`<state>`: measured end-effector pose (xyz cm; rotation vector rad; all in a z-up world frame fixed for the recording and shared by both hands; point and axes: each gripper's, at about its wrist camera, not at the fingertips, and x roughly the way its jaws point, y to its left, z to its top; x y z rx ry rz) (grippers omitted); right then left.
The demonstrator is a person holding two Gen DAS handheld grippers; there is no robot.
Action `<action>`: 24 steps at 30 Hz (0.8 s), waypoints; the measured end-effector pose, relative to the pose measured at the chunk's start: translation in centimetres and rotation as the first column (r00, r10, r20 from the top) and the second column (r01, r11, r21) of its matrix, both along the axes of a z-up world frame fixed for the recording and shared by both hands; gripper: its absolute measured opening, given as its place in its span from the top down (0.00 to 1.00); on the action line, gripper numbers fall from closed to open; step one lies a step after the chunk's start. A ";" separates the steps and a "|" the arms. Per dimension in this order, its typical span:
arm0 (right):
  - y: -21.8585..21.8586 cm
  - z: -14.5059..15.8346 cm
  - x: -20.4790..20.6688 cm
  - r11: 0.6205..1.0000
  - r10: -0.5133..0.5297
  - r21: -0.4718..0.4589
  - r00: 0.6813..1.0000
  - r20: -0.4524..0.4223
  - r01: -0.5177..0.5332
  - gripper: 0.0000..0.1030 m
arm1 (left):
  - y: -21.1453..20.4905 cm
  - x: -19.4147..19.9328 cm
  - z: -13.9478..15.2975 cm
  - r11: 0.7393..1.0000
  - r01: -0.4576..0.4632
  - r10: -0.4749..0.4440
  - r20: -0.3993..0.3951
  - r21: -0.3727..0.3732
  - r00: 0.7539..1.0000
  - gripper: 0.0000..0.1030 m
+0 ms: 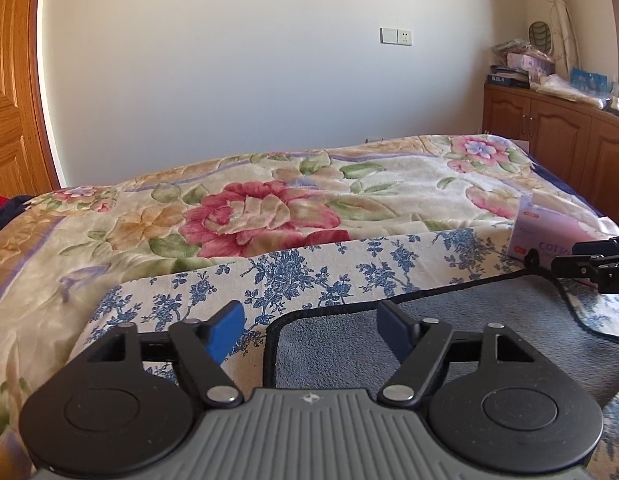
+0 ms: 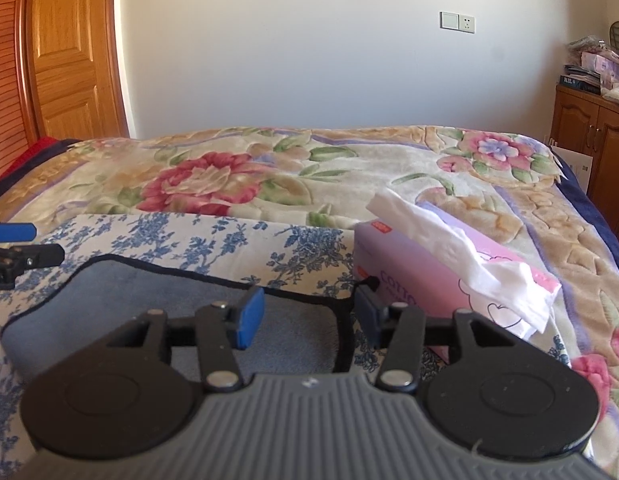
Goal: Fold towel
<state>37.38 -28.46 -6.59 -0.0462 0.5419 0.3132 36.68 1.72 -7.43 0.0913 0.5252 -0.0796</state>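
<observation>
Your left tool (image 1: 311,326) stands with its blue-padded fingers (image 1: 225,332) spread wide and nothing between them. It hovers low over the far left corner of the towel (image 1: 449,344), so that corner's dark-bound edge shows in the gap between the fingers. One finger sits over the blue-flowered cloth (image 1: 309,276), the other over the towel's grey-blue pile.

Your right tool (image 2: 309,318) is likewise spread apart and empty. It sits at the towel's (image 2: 157,300) far right corner, where a small dark loop (image 2: 369,282) juts from the binding just beside the right-hand finger (image 2: 367,314). Whether that finger touches the loop cannot be told.

The towel lies spread flat on the blue-flowered cloth (image 2: 213,244), which in turn lies on the bed's floral blanket (image 2: 309,172). Its rounded corners and black edging are visible in both views.

A pink tissue box (image 2: 449,280), a white tissue (image 2: 449,244) trailing from its top, stands on the bed just beside the towel's right corner. In the left wrist view the same tissue box (image 1: 557,228) appears at the far right, with part of your right tool (image 1: 601,264) in front of it.

Beyond the bed are a plain wall with a switch and socket plate (image 1: 395,36), a wooden door (image 2: 69,52) and a wooden cabinet (image 1: 549,124) with clutter on it.
</observation>
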 end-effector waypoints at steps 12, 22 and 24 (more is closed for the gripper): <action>0.8 2.8 -4.2 1.000 0.019 0.023 1.000 0.007 -0.019 0.50 | -0.8 -4.0 2.5 1.000 -0.007 0.007 0.017 0.020 1.000 0.14; 0.5 3.6 -7.7 0.999 0.024 0.029 1.000 -0.009 -0.024 0.50 | -1.4 -6.8 4.4 1.000 0.006 -0.007 0.019 0.016 1.000 0.12; 0.4 3.8 -8.3 0.999 0.023 0.028 1.000 -0.011 -0.023 0.50 | -1.6 -7.4 4.8 1.000 0.008 -0.009 0.021 0.019 1.000 0.11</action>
